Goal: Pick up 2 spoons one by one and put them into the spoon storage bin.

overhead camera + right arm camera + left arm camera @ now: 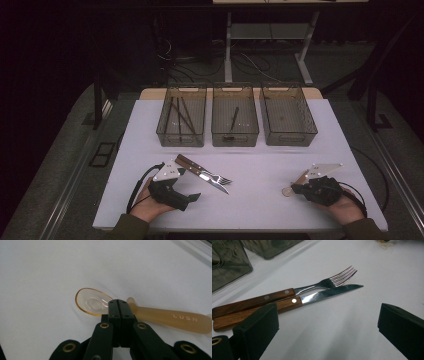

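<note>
You're clamping the right claw (117, 305) fully closed on the spoon (140, 311) at its neck, lying on the bench (260, 200); light, slick plastic, so grip the handle; left claw (327, 325) is sitting open beside fork (312, 286) and knife (319, 295).

Black left gripper (192, 196), black right gripper (295, 187), grey three-cornered top plates, brass-ringed pivots, trailing black cables, olive sleeves

Three mesh bins (235, 131) — white table (150, 195)
</note>
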A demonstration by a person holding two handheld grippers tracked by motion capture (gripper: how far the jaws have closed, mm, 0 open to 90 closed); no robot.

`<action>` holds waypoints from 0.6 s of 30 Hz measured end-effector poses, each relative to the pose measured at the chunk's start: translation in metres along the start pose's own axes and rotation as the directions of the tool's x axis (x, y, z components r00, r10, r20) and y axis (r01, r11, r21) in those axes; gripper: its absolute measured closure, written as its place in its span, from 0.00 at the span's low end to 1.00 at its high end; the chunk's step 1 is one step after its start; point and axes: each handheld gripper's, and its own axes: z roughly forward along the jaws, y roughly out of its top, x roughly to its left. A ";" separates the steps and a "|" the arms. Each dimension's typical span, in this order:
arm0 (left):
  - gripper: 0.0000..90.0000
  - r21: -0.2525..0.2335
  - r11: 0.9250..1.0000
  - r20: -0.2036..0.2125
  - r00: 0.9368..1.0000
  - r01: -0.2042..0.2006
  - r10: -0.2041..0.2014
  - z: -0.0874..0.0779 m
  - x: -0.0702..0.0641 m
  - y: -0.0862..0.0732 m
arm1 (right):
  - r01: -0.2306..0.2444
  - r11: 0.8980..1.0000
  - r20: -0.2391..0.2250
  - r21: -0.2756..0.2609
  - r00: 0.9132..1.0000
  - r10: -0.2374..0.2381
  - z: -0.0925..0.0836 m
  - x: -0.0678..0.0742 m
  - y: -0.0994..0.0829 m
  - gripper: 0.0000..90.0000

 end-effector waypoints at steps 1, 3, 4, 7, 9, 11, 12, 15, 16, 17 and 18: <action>0.03 0.002 1.000 0.000 1.000 0.000 0.000 0.000 0.000 0.000 | -0.002 1.000 0.004 0.001 1.000 0.002 0.001 0.000 0.001 1.00; 0.03 0.005 1.000 0.000 1.000 -0.003 0.003 0.000 0.000 0.000 | -0.002 1.000 0.004 0.005 1.000 0.002 0.003 0.000 0.003 1.00; 0.03 0.005 1.000 0.000 1.000 -0.003 0.003 0.000 0.000 0.000 | -0.004 1.000 0.006 0.003 1.000 0.004 0.004 0.001 0.004 1.00; 0.03 0.007 1.000 0.000 1.000 -0.004 0.004 0.000 0.000 0.000 | 0.006 1.000 0.011 0.001 1.000 -0.006 0.006 0.001 0.007 1.00; 0.03 0.007 1.000 -0.001 1.000 -0.005 0.005 0.001 0.000 0.000 | 0.007 1.000 0.013 -0.003 1.000 -0.007 0.008 0.001 0.009 1.00; 0.03 0.007 1.000 -0.001 1.000 -0.004 0.004 0.001 0.000 0.000 | 0.005 1.000 0.015 -0.007 1.000 -0.005 0.009 0.000 0.011 1.00; 0.03 0.007 1.000 -0.001 1.000 -0.003 0.003 0.001 0.000 0.000 | -0.001 1.000 0.015 -0.011 1.000 0.001 0.010 0.000 0.012 1.00; 0.03 0.007 1.000 -0.002 1.000 -0.005 0.005 0.001 0.000 0.000 | 0.001 1.000 0.017 -0.015 1.000 0.000 0.012 -0.001 0.015 1.00; 0.03 0.007 1.000 -0.002 1.000 -0.005 0.005 0.001 0.000 0.000 | -0.002 1.000 0.018 -0.017 1.000 0.002 0.014 -0.001 0.016 1.00; 0.03 0.008 1.000 -0.003 1.000 -0.005 0.005 0.001 0.000 0.000 | -0.004 1.000 0.019 -0.018 1.000 0.005 0.015 -0.001 0.017 1.00; 0.03 0.010 1.000 -0.003 1.000 -0.006 0.006 0.001 -0.001 0.000 | -0.005 1.000 0.019 -0.021 1.000 0.005 0.016 -0.002 0.019 1.00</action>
